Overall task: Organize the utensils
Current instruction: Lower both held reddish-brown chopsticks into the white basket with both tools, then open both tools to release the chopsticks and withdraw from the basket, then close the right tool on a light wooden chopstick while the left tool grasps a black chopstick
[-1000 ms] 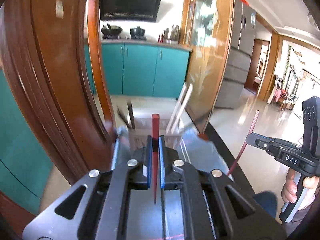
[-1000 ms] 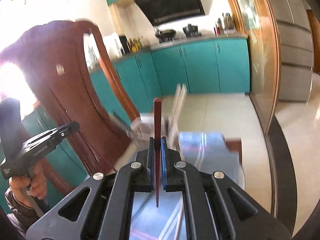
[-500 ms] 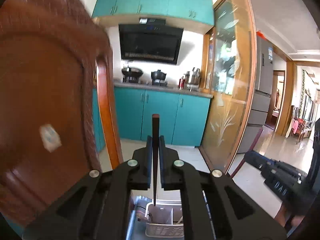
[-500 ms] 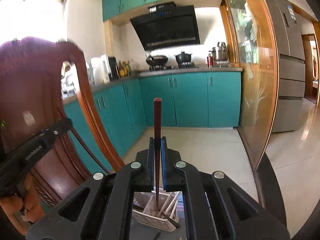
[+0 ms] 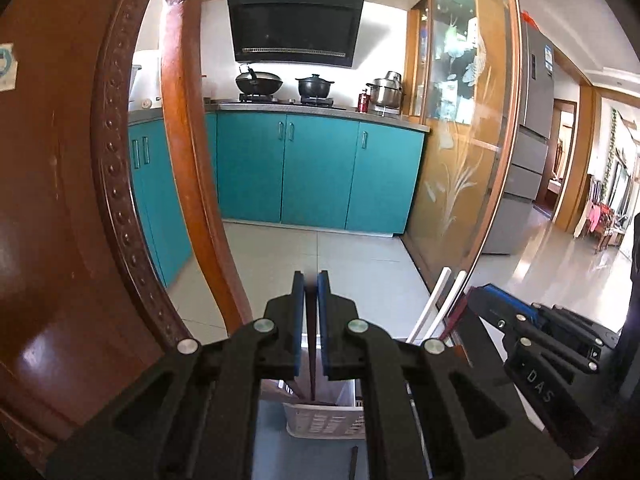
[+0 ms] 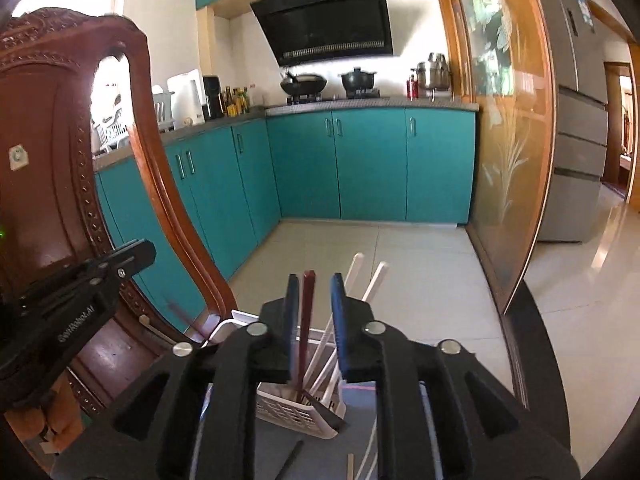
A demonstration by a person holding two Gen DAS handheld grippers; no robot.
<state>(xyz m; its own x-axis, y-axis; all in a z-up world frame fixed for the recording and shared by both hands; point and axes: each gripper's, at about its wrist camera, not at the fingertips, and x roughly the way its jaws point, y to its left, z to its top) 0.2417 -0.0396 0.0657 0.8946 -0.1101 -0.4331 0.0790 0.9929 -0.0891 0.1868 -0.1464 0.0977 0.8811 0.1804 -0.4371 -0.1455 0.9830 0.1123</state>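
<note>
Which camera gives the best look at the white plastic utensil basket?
The right wrist view: the white plastic utensil basket shows its perforated wall, rim and contents. The left wrist view shows only part of the basket, behind the left gripper.

I see a dark red chopstick standing upright between my right tongs, its tip down in the white slotted basket beside white chopsticks.

A grey-blue worktop carries a white slotted basket that stands upright on it. Nearer the camera, a dark stick, a pale wooden stick and a white stick lie loose on its surface
</note>
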